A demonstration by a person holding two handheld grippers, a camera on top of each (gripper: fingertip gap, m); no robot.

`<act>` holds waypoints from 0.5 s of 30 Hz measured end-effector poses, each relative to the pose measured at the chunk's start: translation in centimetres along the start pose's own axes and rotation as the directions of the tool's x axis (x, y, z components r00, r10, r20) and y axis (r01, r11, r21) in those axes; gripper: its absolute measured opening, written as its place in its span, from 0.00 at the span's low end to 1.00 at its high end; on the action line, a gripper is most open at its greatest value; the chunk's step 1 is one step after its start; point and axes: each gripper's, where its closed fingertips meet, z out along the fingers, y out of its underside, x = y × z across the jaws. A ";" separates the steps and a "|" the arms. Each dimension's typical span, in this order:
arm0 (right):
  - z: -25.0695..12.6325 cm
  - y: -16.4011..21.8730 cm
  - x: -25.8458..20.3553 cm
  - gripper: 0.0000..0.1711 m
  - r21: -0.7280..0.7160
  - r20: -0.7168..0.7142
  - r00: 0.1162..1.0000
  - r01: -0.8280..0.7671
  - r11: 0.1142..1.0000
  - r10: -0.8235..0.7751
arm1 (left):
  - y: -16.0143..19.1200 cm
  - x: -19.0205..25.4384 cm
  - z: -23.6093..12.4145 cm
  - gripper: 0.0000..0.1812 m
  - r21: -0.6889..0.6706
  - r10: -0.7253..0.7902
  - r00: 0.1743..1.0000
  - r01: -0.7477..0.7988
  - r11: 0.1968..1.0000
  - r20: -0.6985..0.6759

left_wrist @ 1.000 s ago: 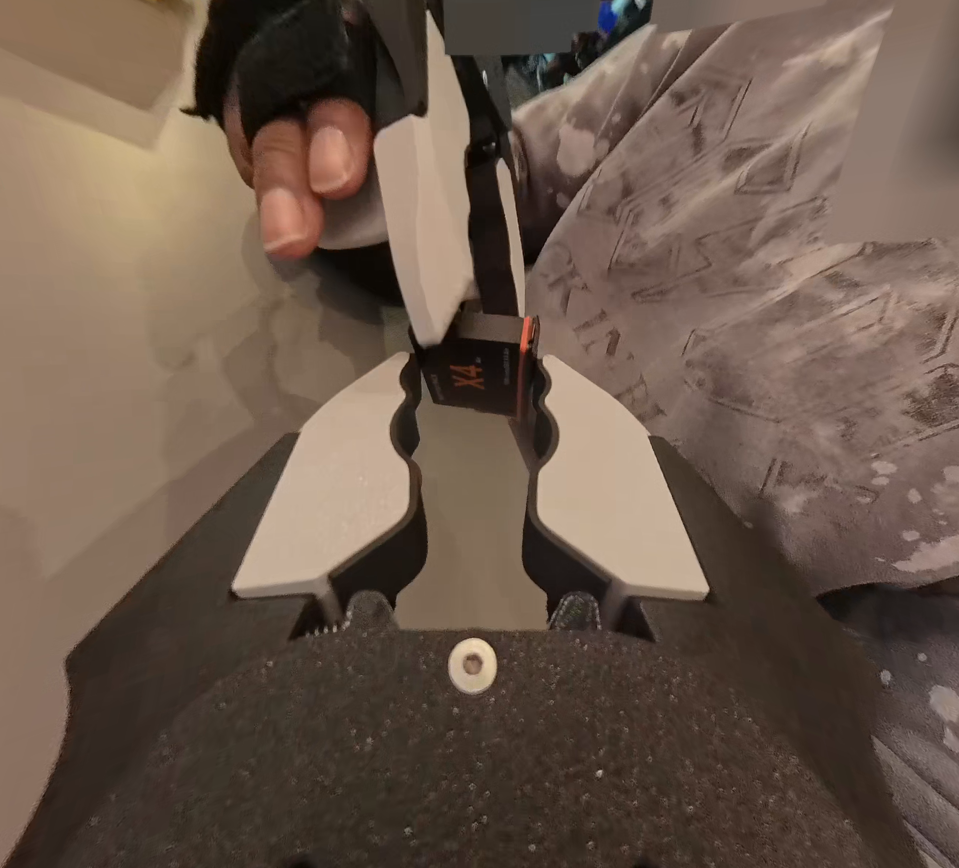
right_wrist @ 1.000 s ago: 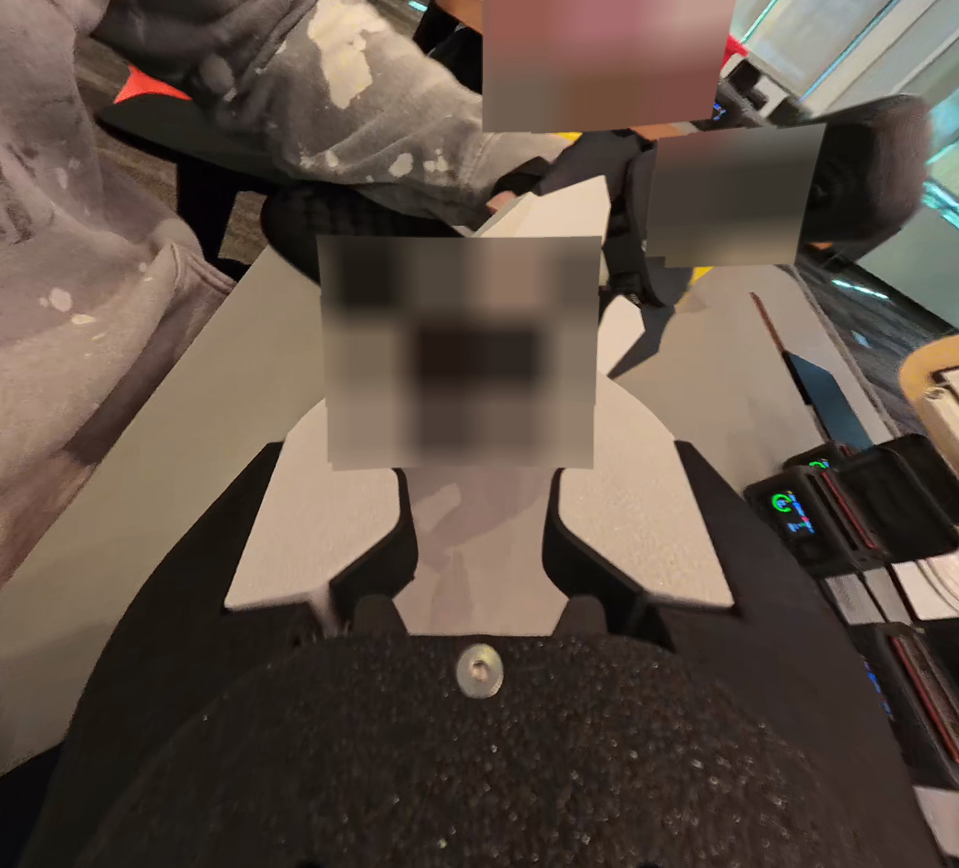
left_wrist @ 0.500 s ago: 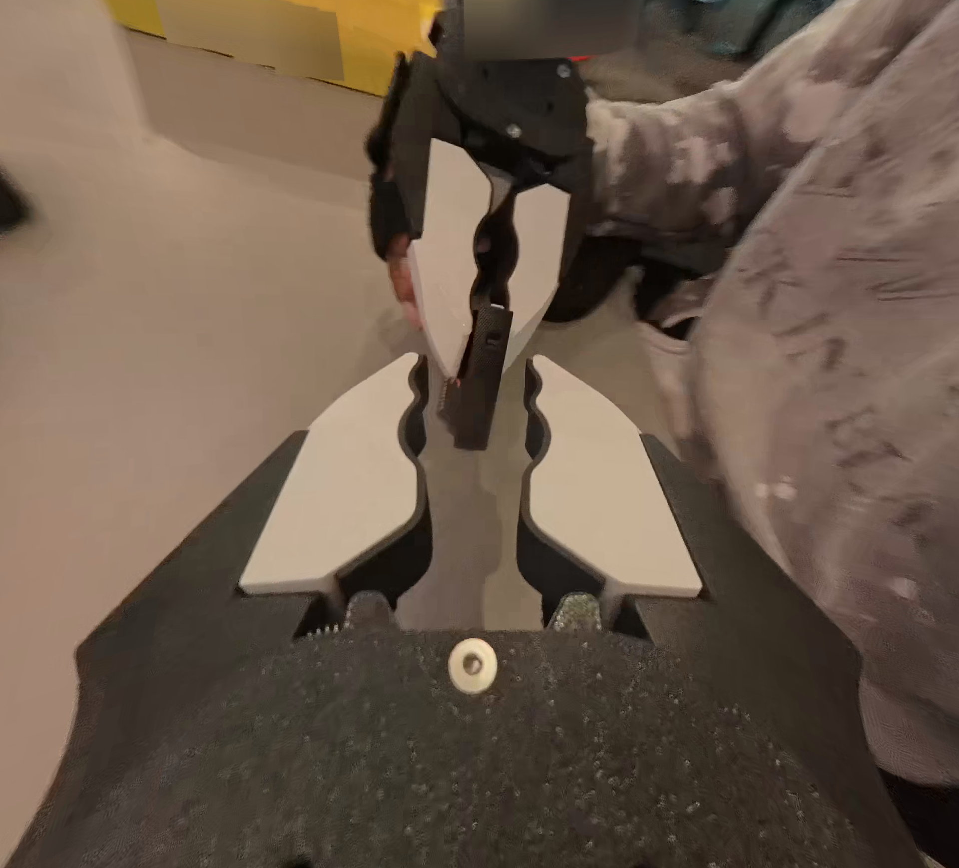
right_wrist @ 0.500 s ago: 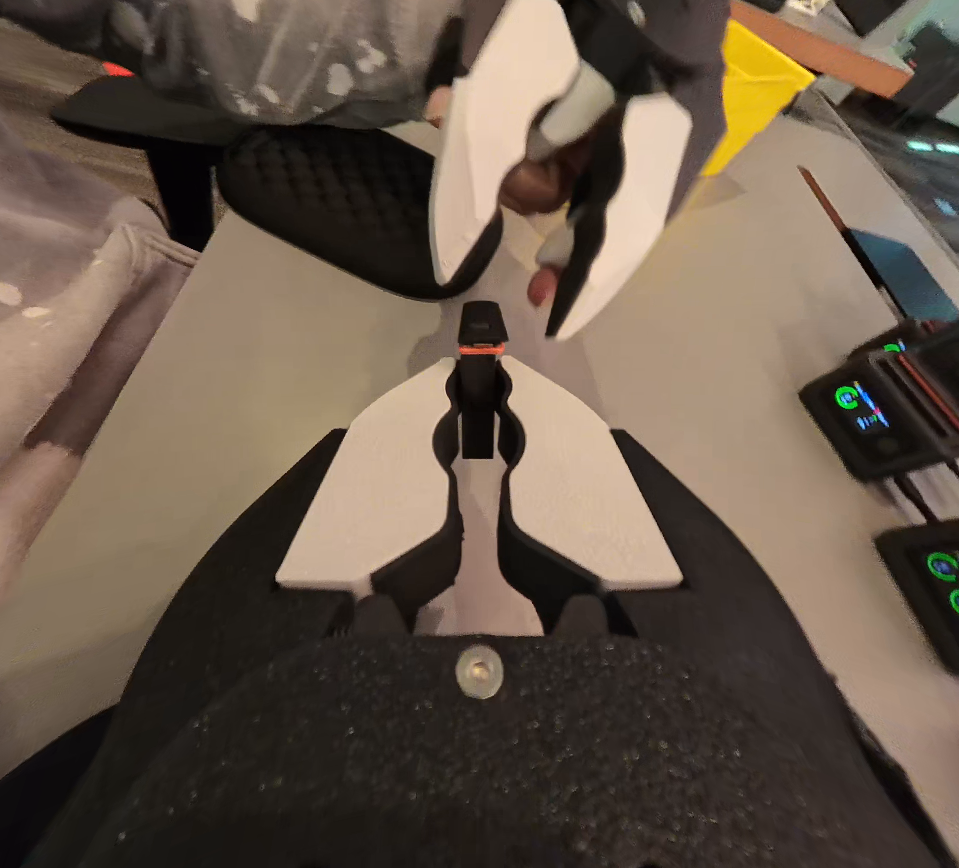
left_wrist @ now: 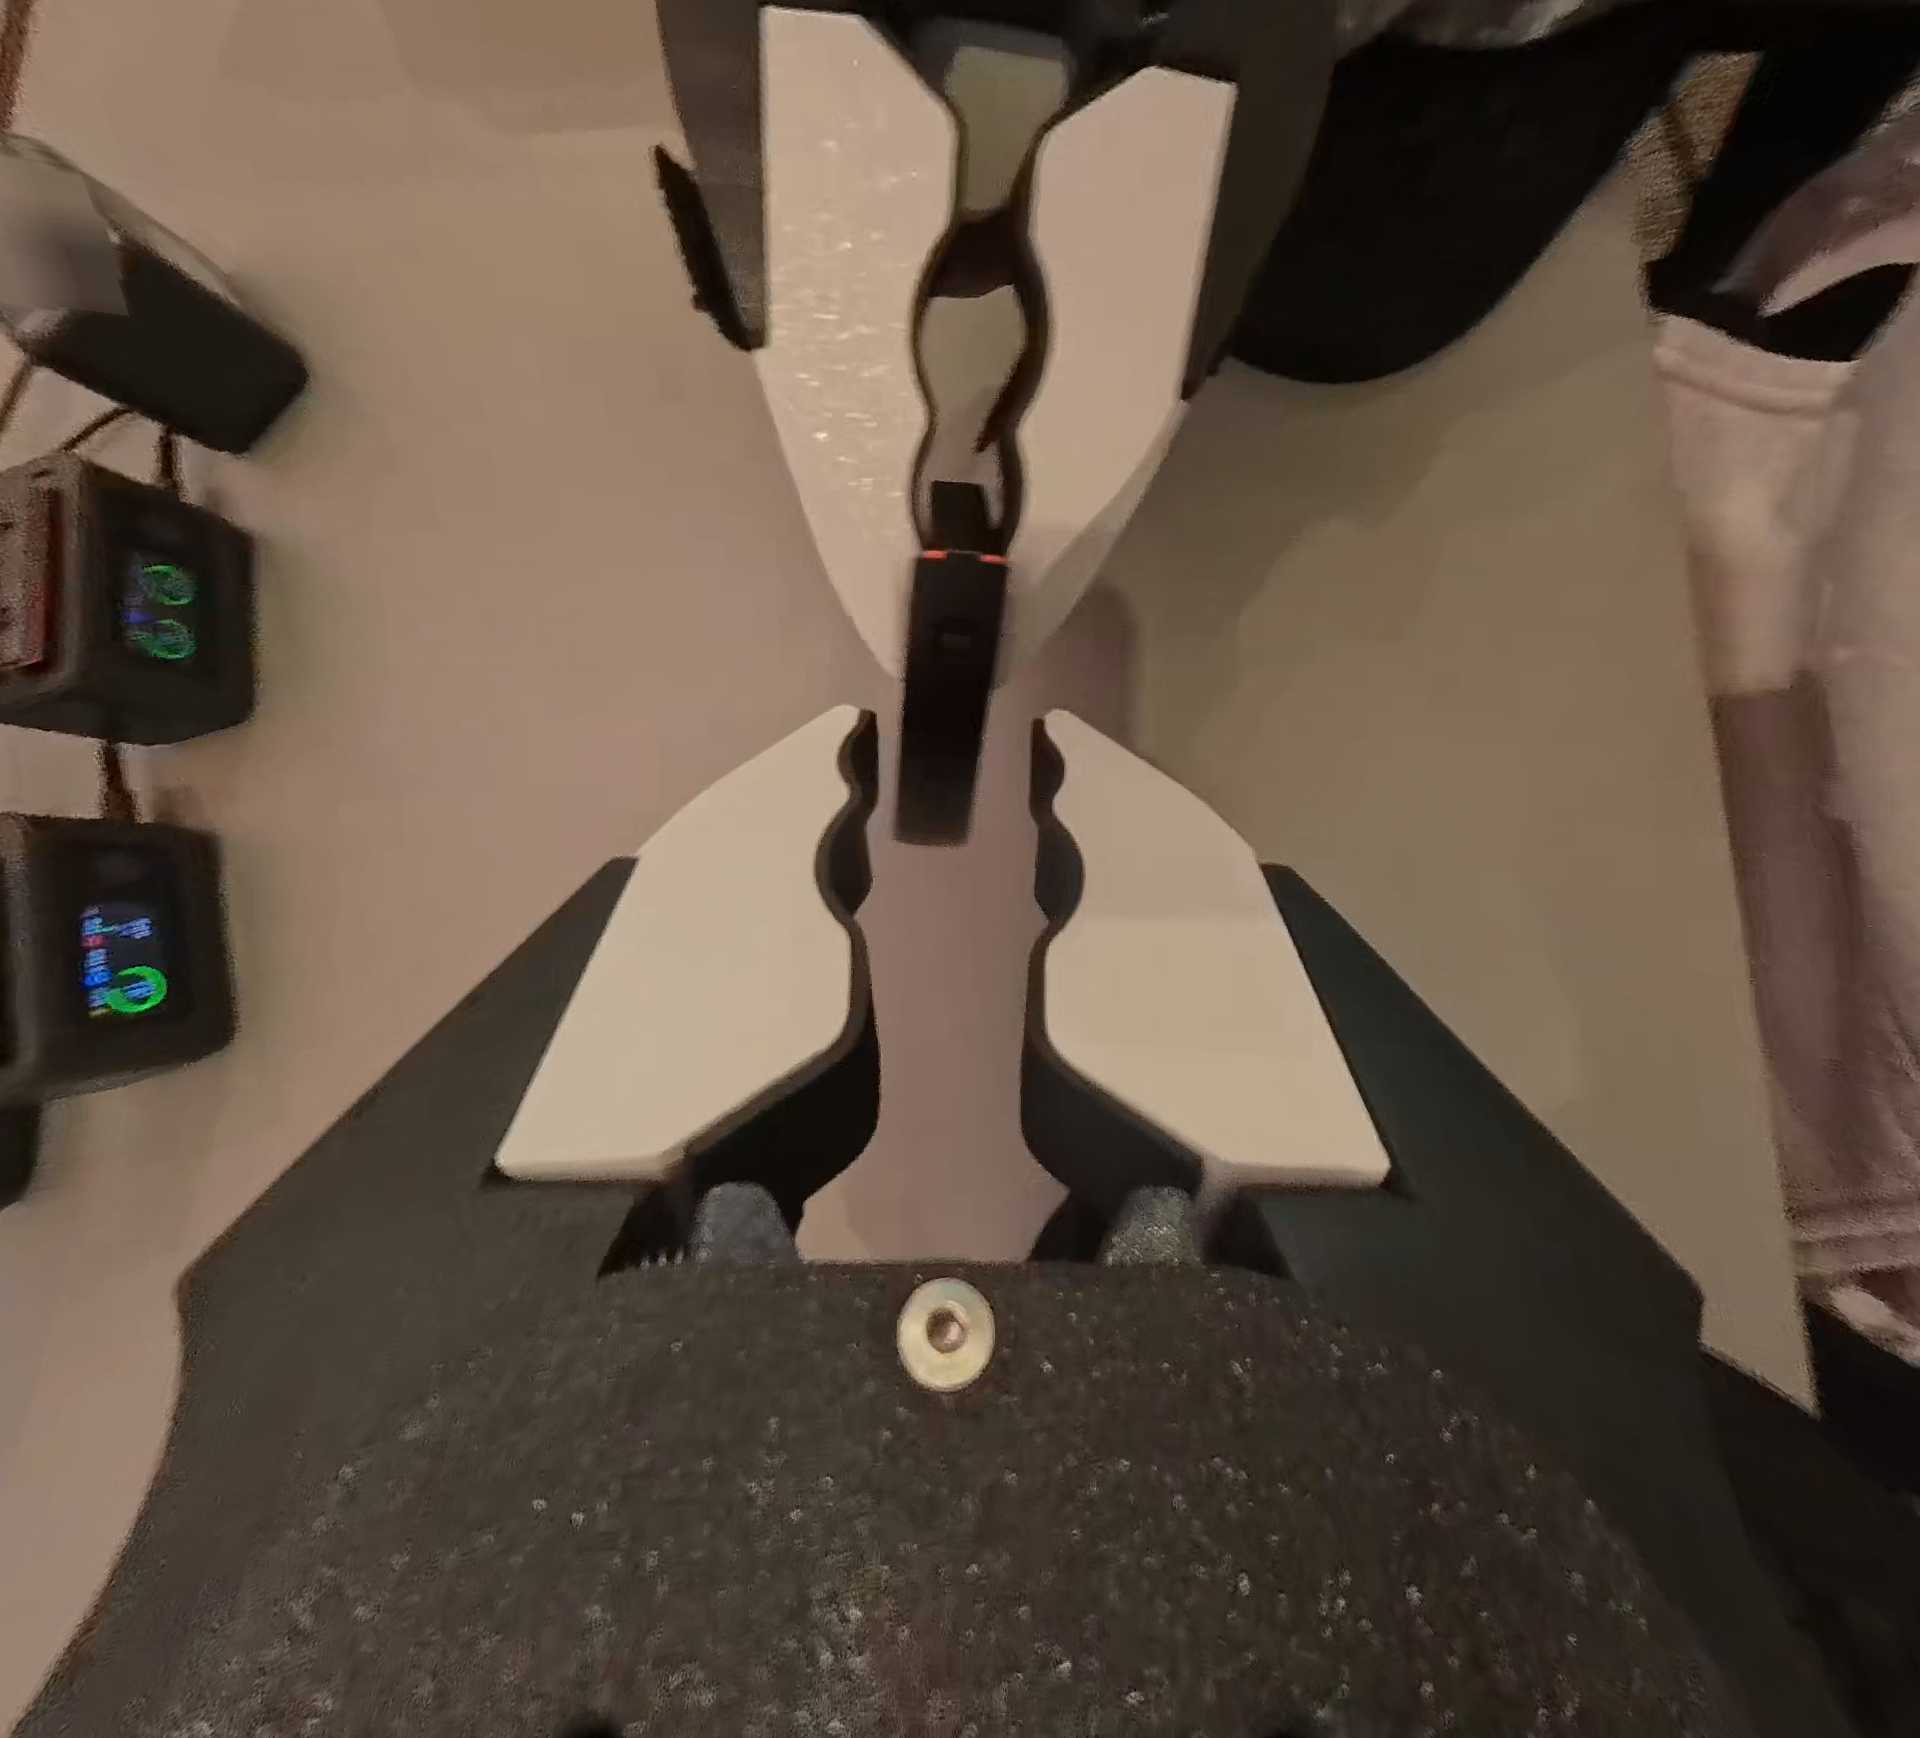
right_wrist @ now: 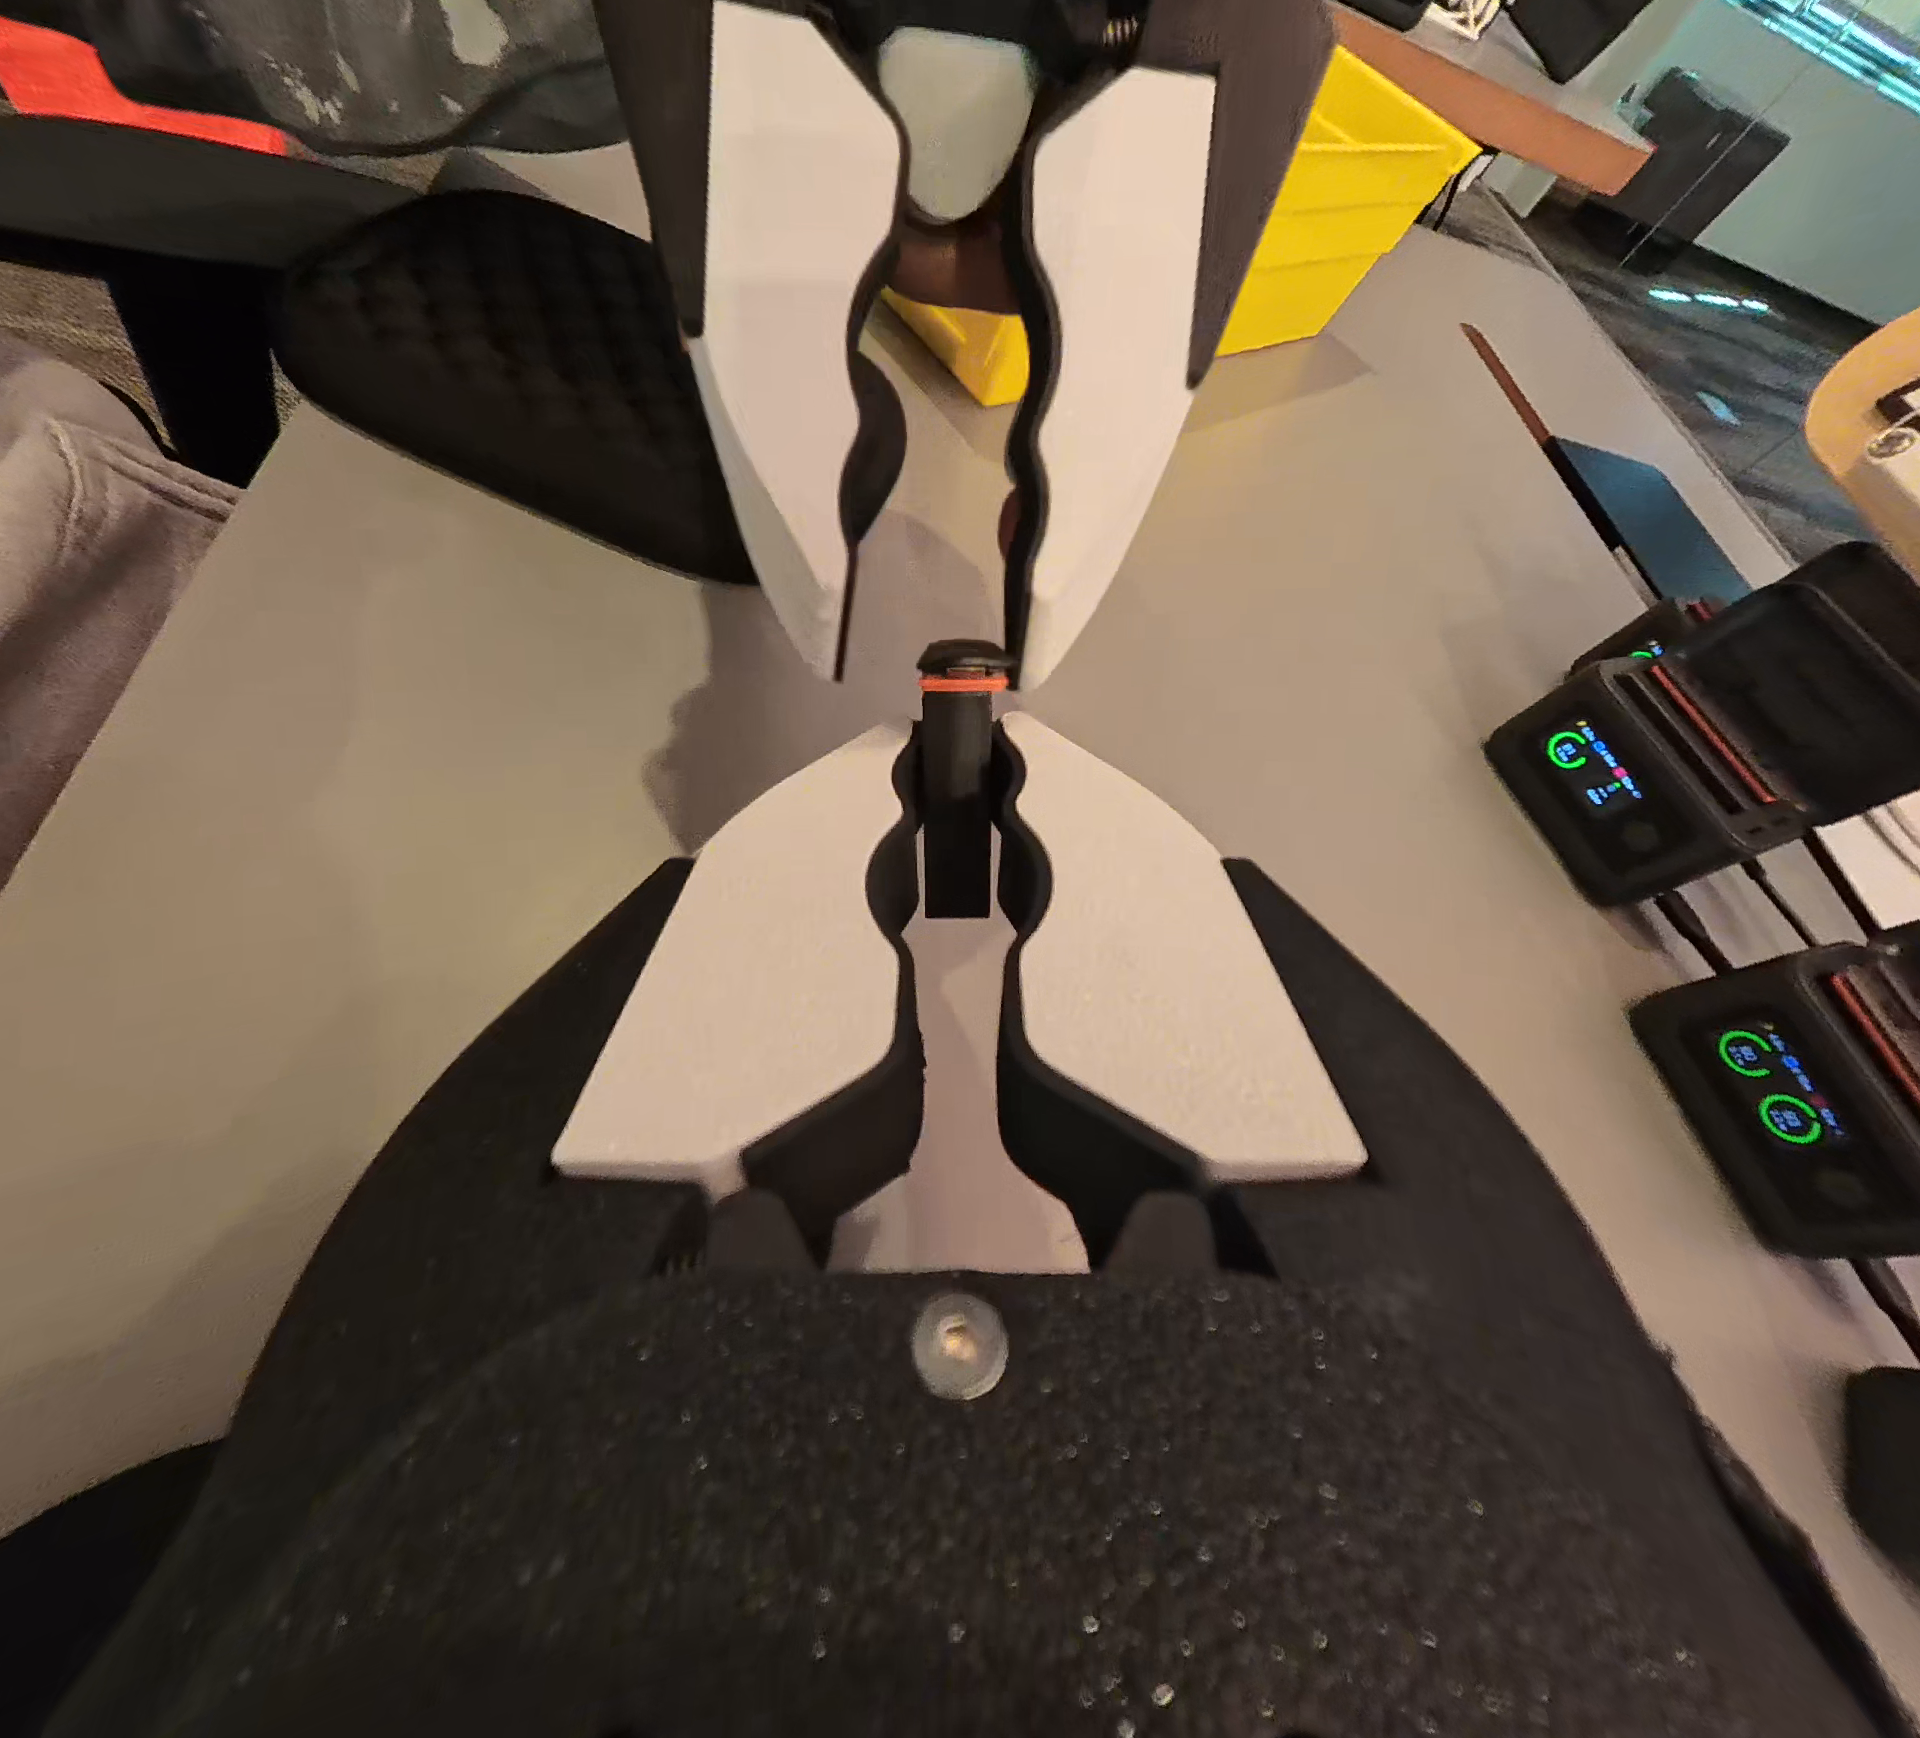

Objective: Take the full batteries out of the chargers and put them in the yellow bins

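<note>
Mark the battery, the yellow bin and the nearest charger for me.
battery (right_wrist: 954,841): right wrist view, its black body.
yellow bin (right_wrist: 1340,223): right wrist view, its side wall.
nearest charger (right_wrist: 1782,1101): right wrist view, its lit screen.

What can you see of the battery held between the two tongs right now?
The battery is a slim black slab, plastic by its look, with a thin orange band near one end. The right tongs are shut on its sides, the banded end poking out past their tips. In the left wrist view its other end hangs between the open left tongs, which do not touch it. It is held in the air above the pale table; any label is unreadable.
</note>
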 end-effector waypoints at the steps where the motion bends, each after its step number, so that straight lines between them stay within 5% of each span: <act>1: -0.1 -0.1 -0.1 0.05 -0.002 0.000 1.000 0.012 1.000 -0.012 | 0.1 -0.3 0.2 0.10 -0.013 0.008 1.000 -0.008 1.000 0.019; 15: -0.8 1.0 1.9 0.07 -0.037 -0.075 0.997 -0.035 0.999 0.032 | 0.6 -2.2 -0.7 0.09 -0.167 0.088 0.995 -0.079 0.983 0.047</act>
